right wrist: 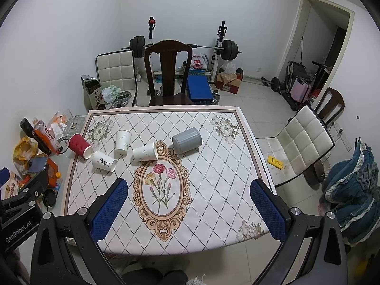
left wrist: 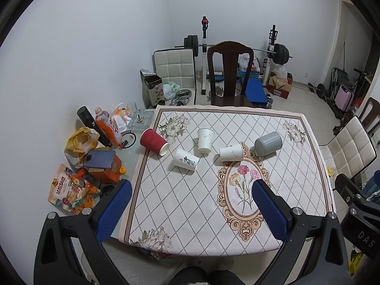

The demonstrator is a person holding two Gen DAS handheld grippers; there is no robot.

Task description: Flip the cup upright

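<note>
1. Table w/ floral cloth (left wrist: 213, 213), chair (left wrist: 228, 71) behind.
2. Five cups lie tipped mid-cloth: red cup (left wrist: 153, 143), white cups (left wrist: 205, 140), grey cup (left wrist: 269, 143).
3. Left gripper (left wrist: 192, 194) and right gripper (right wrist: 188, 193): fingers wide apart, empty, cups well ahead.

Both fisheye cameras sit high at the near edge of the desk covered by a white diamond-patterned floral cloth (left wrist: 213, 213) (right wrist: 213, 166), looking down and forward along wide-spread blue-padded tongs. The left view stands further left, over the clutter; the right view further right, over the floor. Both share the desk top, the dark wooden chair (left wrist: 229, 71) (right wrist: 168, 71) and the back wall.
</note>
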